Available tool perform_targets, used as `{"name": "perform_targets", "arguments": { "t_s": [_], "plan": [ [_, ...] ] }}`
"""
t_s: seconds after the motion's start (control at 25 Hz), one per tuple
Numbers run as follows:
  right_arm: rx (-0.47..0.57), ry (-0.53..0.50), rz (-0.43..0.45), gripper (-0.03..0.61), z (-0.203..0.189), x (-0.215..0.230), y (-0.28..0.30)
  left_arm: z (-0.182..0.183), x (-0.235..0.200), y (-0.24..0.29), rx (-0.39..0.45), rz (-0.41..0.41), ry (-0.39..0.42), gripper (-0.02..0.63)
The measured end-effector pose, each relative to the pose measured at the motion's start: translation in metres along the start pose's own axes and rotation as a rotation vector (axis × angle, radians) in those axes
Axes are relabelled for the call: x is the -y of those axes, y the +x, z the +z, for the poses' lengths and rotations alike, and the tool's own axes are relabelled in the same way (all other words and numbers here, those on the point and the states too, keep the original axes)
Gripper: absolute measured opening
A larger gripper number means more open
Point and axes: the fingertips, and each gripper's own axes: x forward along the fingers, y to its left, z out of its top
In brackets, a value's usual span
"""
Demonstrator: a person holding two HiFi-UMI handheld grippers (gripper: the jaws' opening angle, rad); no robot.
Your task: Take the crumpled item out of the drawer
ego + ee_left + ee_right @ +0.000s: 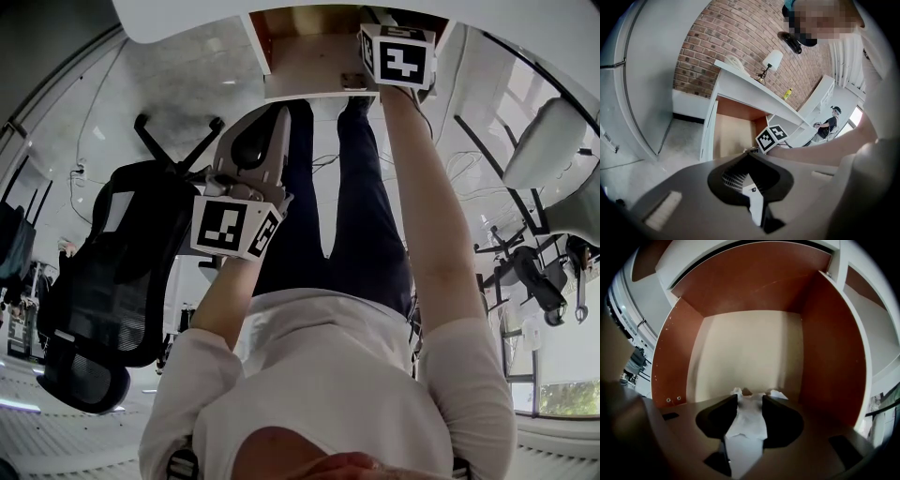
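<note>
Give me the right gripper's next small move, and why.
Probably lift the right gripper straight up. The paper fills the gap between its jaws, touching both, and lies low in the drawer, whose walls stand close on both sides.

We see the crumpled item (pixel 749 420), a wrinkled white sheet, at 6 o'clock on the pale floor of the open drawer (pixel 825 357). It fills the gap between the jaws of the right gripper (pixel 750 398), with its edges poking past the tips. The drawer has reddish-brown walls and sits at 12 o'clock in the head view.
</note>
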Motion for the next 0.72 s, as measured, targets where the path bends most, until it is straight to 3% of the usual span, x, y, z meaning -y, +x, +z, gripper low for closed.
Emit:
{"name": "perform_targets", "arguments": {
  "t_s": [0.48,0.72],
  "plan": [
    [-0.01,-0.022,-0.012,0.048,0.0002,-0.0034,0.0013,-0.0046,-0.0031,-0.0014,-0.002,0.004,-0.01,0.009],
    [0.006,-0.052,-0.013,0.031,0.0037,-0.0073,-0.0034,-0.0051,-0.0028,-0.0032,-0.002,0.003,-0.001,0.009]
  ]
}}
